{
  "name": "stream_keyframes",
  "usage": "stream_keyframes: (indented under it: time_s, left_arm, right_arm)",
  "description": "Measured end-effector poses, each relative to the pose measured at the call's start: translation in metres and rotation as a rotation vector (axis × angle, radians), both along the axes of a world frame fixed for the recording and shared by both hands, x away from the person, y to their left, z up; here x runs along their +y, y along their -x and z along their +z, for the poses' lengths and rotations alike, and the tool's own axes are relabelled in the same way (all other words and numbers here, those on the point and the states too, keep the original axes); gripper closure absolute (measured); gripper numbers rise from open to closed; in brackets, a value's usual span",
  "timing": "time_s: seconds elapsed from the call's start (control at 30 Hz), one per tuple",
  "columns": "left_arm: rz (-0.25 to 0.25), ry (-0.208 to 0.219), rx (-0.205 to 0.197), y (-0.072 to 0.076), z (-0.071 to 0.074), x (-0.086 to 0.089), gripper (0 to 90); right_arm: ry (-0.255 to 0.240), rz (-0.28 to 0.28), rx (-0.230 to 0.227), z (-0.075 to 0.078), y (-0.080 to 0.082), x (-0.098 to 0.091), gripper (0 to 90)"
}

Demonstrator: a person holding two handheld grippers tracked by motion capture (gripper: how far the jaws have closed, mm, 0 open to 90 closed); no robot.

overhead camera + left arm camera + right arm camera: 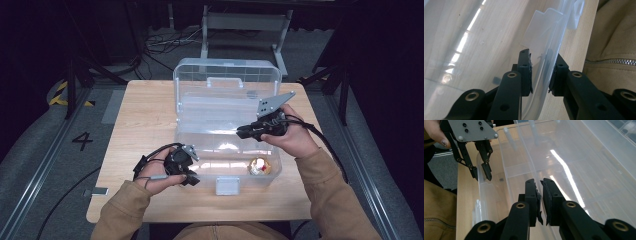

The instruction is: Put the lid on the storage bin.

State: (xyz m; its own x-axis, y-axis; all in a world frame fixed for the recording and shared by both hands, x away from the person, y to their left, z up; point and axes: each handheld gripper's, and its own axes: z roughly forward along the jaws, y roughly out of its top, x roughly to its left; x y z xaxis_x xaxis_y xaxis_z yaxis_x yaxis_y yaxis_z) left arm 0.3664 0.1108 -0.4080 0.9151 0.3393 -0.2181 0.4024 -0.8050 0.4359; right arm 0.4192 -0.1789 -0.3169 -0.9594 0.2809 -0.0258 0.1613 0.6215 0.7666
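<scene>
Left gripper view: left gripper [540, 75] fingers clamp the clear box [200, 75] front wall.
Right gripper [541, 200]: fingers pinch the box's inner tray wall [529, 162].
Room: bare surface [145, 110] left of the box.

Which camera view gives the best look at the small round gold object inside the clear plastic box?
The high view: the round gold object lies in the front right corner of the clear plastic box, near the front latch. The left tool view and the right tool view show the box walls, not this corner.
</scene>
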Motion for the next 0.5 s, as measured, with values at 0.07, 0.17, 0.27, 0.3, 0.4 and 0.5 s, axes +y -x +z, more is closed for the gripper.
stream_keyframes:
  time_s: [0.07, 0.17, 0.27, 0.3, 0.4, 0.5]
  left_arm:
    - [0.0, -0.002, 0.001, 0.0, 0.0001, 0.0001, 74.9]
    - [0.0, 0.0, 0.0, 0.0, 0.0, 0.0, 74.9]
    - [0.001, 0.001, 0.0, 0.0, 0.0, 0.0, 74.9]
    - [0.0, 0.0, 0.0, 0.0, 0.0, 0.0, 74.9]
    - [0.0, 0.0, 0.0, 0.0, 0.0, 0.0001, 74.9]
    - [-0.002, 0.0, -0.001, -0.0001, 0.0, 0.0001, 74.9]
  right_arm:
    - [0.002, -0.002, -0.001, -0.0001, 0.001, -0.0001, 82.5]
    - [0.003, 0.0, -0.008, -0.0007, 0.0032, -0.0004, 82.5]
    - [0.005, 0.003, -0.008, -0.0014, 0.0051, -0.0006, 82.5]
    - [0.006, 0.003, -0.007, -0.0016, 0.0059, -0.0005, 82.5]
    - [0.006, 0.009, -0.01, -0.0025, 0.0079, -0.0004, 82.5]
    - [0.01, 0.01, -0.01, -0.0037, 0.0104, -0.0006, 83.0]
